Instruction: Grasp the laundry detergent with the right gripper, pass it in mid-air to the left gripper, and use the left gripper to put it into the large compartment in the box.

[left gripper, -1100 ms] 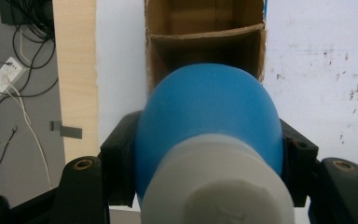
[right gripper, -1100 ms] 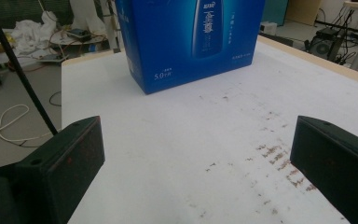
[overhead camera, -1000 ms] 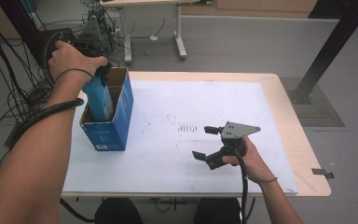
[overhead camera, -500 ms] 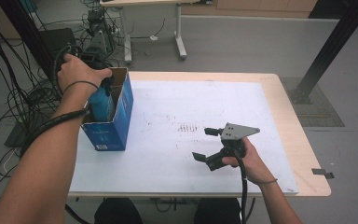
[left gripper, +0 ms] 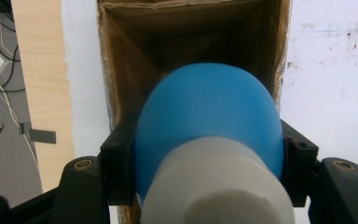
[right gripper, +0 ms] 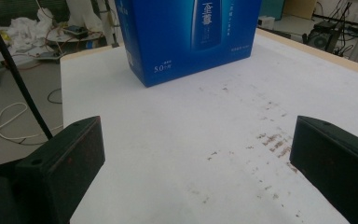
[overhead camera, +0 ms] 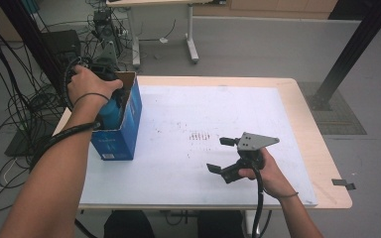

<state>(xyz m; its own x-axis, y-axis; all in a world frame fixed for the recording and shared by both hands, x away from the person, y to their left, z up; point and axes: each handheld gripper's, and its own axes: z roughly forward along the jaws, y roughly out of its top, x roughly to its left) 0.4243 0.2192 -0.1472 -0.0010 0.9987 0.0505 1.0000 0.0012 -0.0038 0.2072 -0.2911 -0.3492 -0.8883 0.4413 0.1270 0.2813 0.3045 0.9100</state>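
Blue bottle (left gripper: 209, 116) (one), one box (overhead camera: 124, 134)

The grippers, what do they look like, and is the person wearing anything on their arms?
Each gripper has two chunky black fingers with flat pads and small round screws. The right gripper carries a grey three-cornered plate with little holes, and a black cable trails from it. The left gripper trails a black cable too. The arms have no sleeves; a thin band circles each wrist.

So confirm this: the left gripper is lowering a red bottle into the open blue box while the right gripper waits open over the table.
Wrong on colour: the bottle is blue with a white cap, as the left gripper view shows. The left gripper, blue box and open right gripper fit.
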